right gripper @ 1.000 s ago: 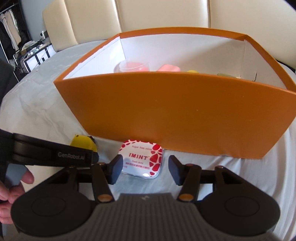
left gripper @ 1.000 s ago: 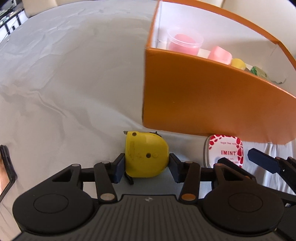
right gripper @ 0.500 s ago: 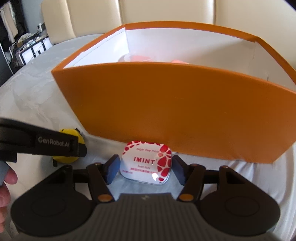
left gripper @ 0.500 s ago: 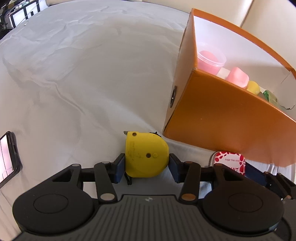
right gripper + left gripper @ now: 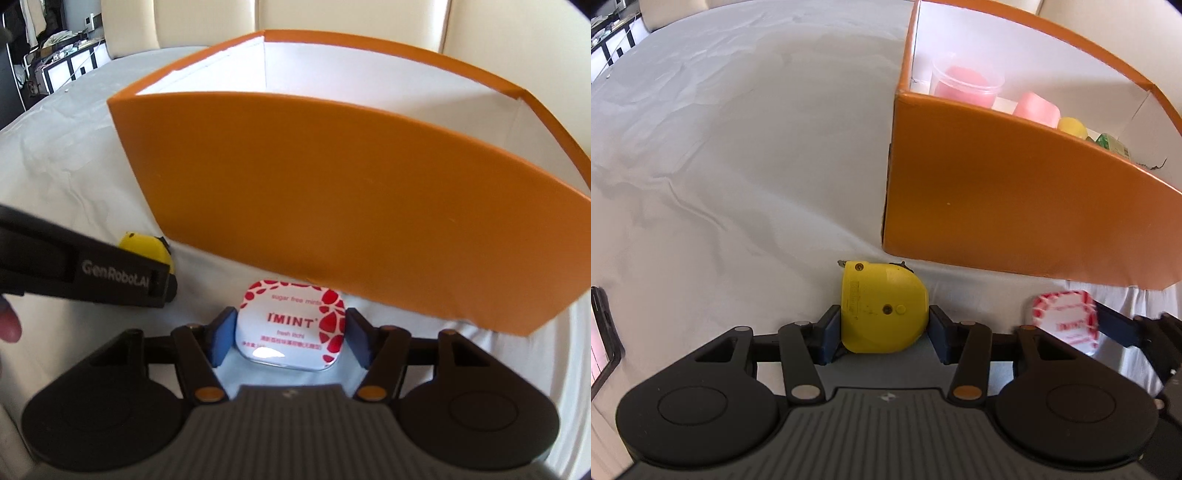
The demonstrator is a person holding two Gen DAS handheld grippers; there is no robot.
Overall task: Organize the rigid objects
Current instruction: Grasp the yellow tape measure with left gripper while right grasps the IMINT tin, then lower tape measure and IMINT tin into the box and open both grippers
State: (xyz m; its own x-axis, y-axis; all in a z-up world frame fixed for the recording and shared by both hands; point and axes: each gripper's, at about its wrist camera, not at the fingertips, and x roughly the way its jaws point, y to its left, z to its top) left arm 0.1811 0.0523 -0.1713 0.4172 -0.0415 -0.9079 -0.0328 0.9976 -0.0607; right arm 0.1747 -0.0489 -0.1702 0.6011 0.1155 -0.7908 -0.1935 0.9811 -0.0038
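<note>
Our right hand-held gripper (image 5: 291,341) has slid around the mint tin (image 5: 291,326) near the orange box (image 5: 332,206), pads not yet pressing. Our left hand-held gripper (image 5: 884,326) squeezes the yellow tape measure (image 5: 882,314). Lifting could bump the box wall.
</note>
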